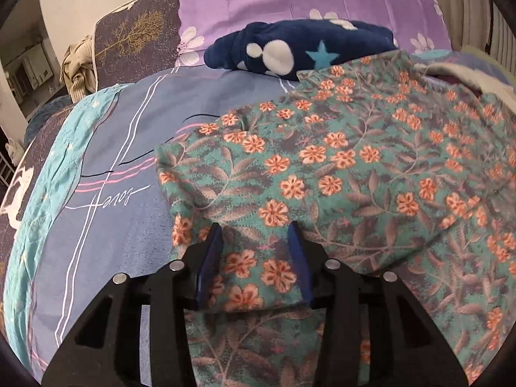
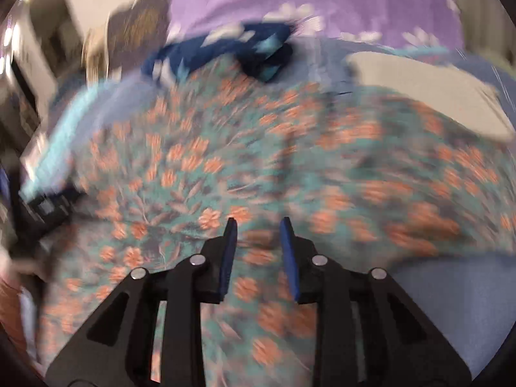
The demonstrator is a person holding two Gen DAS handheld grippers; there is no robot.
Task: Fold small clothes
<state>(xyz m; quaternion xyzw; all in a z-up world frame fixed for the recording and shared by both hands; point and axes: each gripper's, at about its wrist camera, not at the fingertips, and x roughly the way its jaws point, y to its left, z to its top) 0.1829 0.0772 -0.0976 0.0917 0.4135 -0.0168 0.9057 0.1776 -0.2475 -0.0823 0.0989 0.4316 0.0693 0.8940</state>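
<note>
A teal garment with orange flowers (image 1: 338, 167) lies spread on the bed, its left part folded over in a layer. My left gripper (image 1: 256, 229) is open, its blue fingers over the folded edge with cloth lying between them, not pinched. The right wrist view is motion-blurred. There my right gripper (image 2: 258, 222) is open above the same floral garment (image 2: 258, 161), holding nothing. A navy fleece garment with white dots and a star (image 1: 300, 48) lies behind it, and also shows in the right wrist view (image 2: 225, 48).
The bed has a blue-grey sheet with stripes (image 1: 129, 161) and a purple flowered pillow (image 1: 290, 0). A white cloth (image 2: 429, 93) lies at the right. A beige garment (image 1: 79, 64) hangs past the bed's far left corner. My left gripper's body shows at the left edge (image 2: 48, 206).
</note>
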